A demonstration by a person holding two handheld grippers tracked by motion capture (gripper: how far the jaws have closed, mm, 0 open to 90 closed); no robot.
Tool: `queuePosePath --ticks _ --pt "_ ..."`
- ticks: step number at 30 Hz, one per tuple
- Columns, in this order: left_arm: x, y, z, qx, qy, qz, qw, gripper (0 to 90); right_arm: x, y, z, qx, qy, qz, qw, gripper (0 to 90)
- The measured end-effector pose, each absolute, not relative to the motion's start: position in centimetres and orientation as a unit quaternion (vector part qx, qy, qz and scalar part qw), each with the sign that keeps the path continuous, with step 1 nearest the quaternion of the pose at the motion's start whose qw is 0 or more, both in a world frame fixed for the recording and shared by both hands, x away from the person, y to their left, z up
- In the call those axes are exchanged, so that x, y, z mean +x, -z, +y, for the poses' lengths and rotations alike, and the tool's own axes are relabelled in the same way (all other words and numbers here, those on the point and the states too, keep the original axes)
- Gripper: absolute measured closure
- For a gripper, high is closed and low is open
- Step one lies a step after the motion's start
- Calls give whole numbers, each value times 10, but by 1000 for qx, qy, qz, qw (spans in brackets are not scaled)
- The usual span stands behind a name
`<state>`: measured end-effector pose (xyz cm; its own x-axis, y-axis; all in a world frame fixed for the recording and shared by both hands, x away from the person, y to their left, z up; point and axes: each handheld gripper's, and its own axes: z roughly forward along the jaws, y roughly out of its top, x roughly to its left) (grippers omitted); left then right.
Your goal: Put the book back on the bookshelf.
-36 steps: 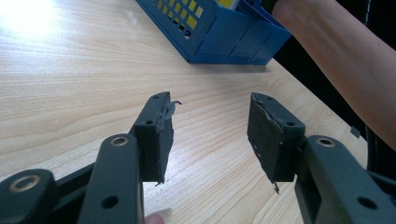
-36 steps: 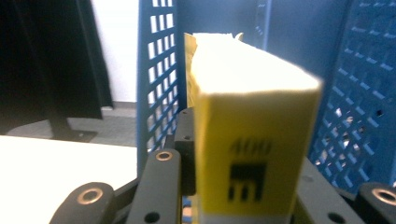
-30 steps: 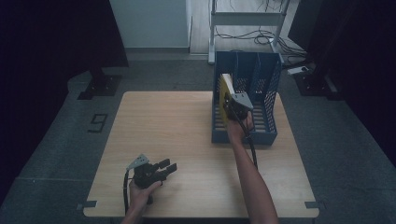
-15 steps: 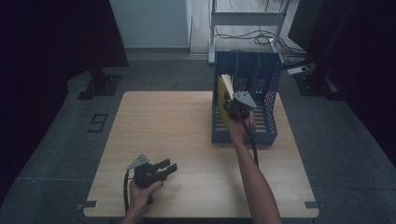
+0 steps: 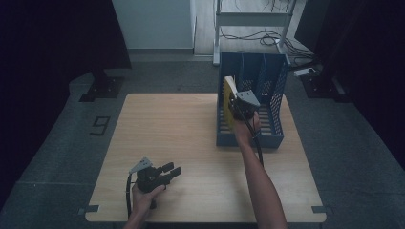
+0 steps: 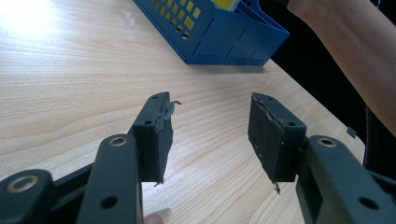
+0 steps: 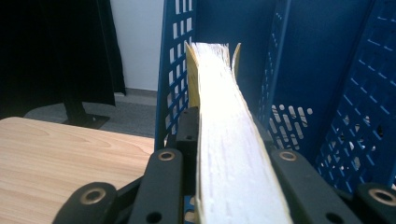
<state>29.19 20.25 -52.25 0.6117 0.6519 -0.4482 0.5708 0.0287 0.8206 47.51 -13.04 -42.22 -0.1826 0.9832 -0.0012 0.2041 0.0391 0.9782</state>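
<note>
A pale wooden counter [image 5: 191,143] stands in a dim room, seen from above. A blue plastic file rack [image 5: 274,90] with slotted, perforated walls and upright dividers sits at the counter's far right side.

The person's right forearm reaches forward to the rack. The right claw [image 5: 235,101] is clamped on a yellow-covered book [image 5: 229,88], gripping it across its thickness. In the right gripper view the book [image 7: 224,140] runs straight away from the camera, its white page edges facing up and its yellow covers showing at the far end, with a black jaw pressed against each side. The book stands upright on its edge inside the rack's leftmost compartment, just beside the rack's left wall [image 7: 175,70], with a blue divider close on its other side. The right claw's jaws have just been closing on the book.

The left claw [image 5: 170,171] is held low over the near left part of the counter, well apart from the rack. In the left gripper view its two black padded jaws stand moderately wide with nothing between them, only bare wood below. The pad [image 6: 163,135] on one jaw is frayed at its edge. The rack's corner [image 6: 219,32] lies farther off.
</note>
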Motion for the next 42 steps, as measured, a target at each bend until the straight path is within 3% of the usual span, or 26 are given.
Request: queuePosePath --ticks 24,42 --pt "293 523 204 694 -36 442 568 499 478 419 -128 504 -487 588 404 747" --pt "296 526 213 684 -39 452 571 504 502 414 -118 509 -485 572 422 747"
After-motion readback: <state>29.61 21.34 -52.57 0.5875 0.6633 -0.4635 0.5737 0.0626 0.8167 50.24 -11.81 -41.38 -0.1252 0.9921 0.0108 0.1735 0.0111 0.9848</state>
